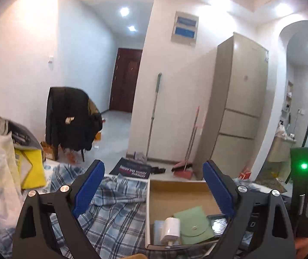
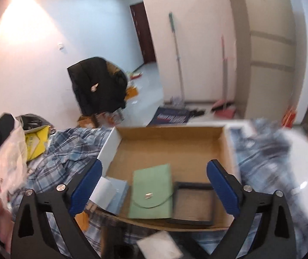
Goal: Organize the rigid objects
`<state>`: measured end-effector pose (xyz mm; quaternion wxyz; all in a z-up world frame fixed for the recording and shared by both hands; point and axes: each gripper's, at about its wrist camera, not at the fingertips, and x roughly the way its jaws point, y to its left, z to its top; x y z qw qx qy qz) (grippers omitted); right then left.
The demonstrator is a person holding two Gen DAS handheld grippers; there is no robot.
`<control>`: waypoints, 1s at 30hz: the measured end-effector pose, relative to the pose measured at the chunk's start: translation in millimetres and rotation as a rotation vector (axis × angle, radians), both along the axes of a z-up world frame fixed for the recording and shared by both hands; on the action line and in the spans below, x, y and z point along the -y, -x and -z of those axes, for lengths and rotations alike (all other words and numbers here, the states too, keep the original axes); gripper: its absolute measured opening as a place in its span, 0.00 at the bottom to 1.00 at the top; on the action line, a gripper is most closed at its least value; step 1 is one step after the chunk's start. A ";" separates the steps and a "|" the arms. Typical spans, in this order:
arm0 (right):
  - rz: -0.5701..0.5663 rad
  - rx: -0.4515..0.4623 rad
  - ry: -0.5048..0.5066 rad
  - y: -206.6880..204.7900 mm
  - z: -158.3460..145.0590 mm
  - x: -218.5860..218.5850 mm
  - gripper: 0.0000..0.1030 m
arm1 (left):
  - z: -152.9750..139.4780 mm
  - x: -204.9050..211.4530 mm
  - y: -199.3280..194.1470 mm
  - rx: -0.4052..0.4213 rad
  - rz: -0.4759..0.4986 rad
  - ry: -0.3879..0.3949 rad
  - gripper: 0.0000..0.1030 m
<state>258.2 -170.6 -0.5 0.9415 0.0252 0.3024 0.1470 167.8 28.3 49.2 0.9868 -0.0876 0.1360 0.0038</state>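
An open cardboard box (image 1: 147, 205) (image 2: 108, 149) lies on a blue plaid bedspread (image 1: 115, 215) (image 2: 67, 146). Inside it are a green snap pouch (image 1: 193, 224) (image 2: 151, 190), a white charger plug (image 1: 171, 228), a pale blue box (image 2: 119, 194) and a black square tray (image 2: 193, 202). My left gripper (image 1: 154, 168) hangs open above the box's left part, nothing between its blue pads. My right gripper (image 2: 155, 166) is open over the pouch and tray, touching neither. The right gripper's body with a green light (image 1: 300, 172) shows at the right edge of the left wrist view.
A yellow bag (image 1: 31, 168) and clear plastic bags (image 2: 5, 164) are piled to the left on the bed. A white card (image 2: 160, 246) lies in front of the box. Beyond the bed stand a chair draped with a black jacket (image 1: 72, 118), a mop, a dustpan (image 1: 183, 172) and a tall fridge (image 1: 240, 108).
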 end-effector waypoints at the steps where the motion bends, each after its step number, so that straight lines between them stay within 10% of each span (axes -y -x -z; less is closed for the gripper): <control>1: -0.001 0.032 0.004 10.8 -8.8 5.5 0.94 | -6.7 2.1 7.5 0.015 0.012 -0.015 0.91; 6: 0.031 0.146 0.002 61.6 -36.7 36.3 1.00 | -26.9 26.7 52.6 0.069 0.051 -0.166 0.91; 17: 0.081 0.223 -0.063 114.9 -28.8 74.7 1.00 | -6.6 43.3 112.0 0.185 0.038 -0.100 1.00; 30: 0.004 0.201 0.025 106.4 21.8 76.8 1.00 | 47.5 56.7 98.7 0.086 0.133 -0.155 1.00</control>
